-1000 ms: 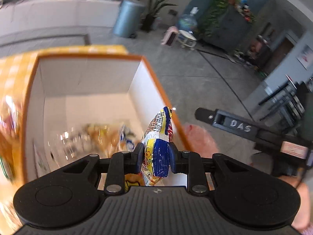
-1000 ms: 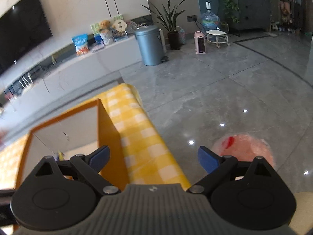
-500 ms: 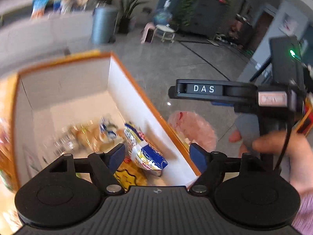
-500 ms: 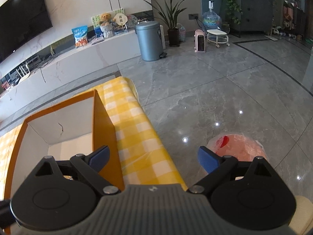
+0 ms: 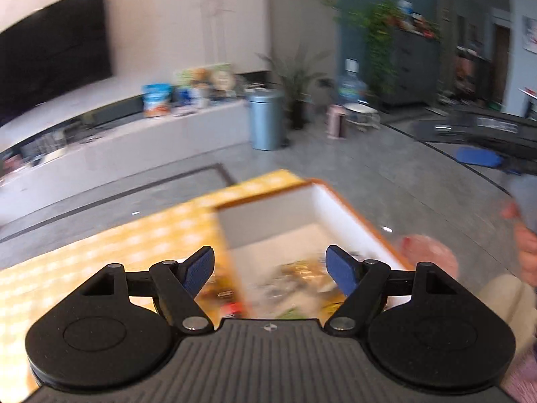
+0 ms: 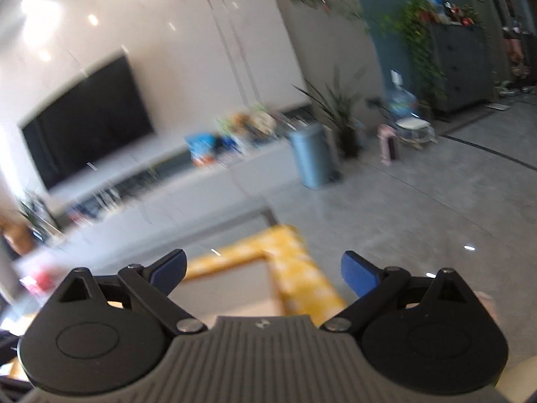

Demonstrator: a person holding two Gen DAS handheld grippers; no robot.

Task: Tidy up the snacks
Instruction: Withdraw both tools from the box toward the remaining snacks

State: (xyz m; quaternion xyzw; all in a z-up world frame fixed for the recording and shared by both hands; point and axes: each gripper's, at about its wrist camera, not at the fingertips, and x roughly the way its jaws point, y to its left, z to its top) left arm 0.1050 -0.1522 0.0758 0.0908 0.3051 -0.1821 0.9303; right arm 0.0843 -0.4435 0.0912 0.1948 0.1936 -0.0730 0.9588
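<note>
My left gripper [image 5: 270,265] stood spread wide with nothing between its blue pads [image 5: 199,268]; the jaws had just been opening, and no packet hung from them. Below it lay the orange-rimmed cardboard box with white inner walls [image 5: 342,201], set at the far right corner of the desk under its yellow-and-white checked cloth [image 5: 110,245]. The loose snack packets in bright wrappers [image 5: 295,278] lay on the box floor, too blurred for me to tell one from another. So the task's things were in the box, and the drop looked finished.

My right gripper [image 6: 263,267] was also released and empty, hanging above the same corner of the cloth [image 6: 302,268], with the person's hand [image 5: 528,252] on its handle at the right edge of the left wrist view.

As I judged it, the step in hand was the withdrawal after the release. Doing it well meant lifting clear of the box rim before swinging away, so neither pad would catch the thin wall and drag the box toward the desk's edge. I would also hold the jaws wide until well above the packets, keep the two grippers apart, and only then look for another snack; none outside the box showed clearly on the cloth.
</note>
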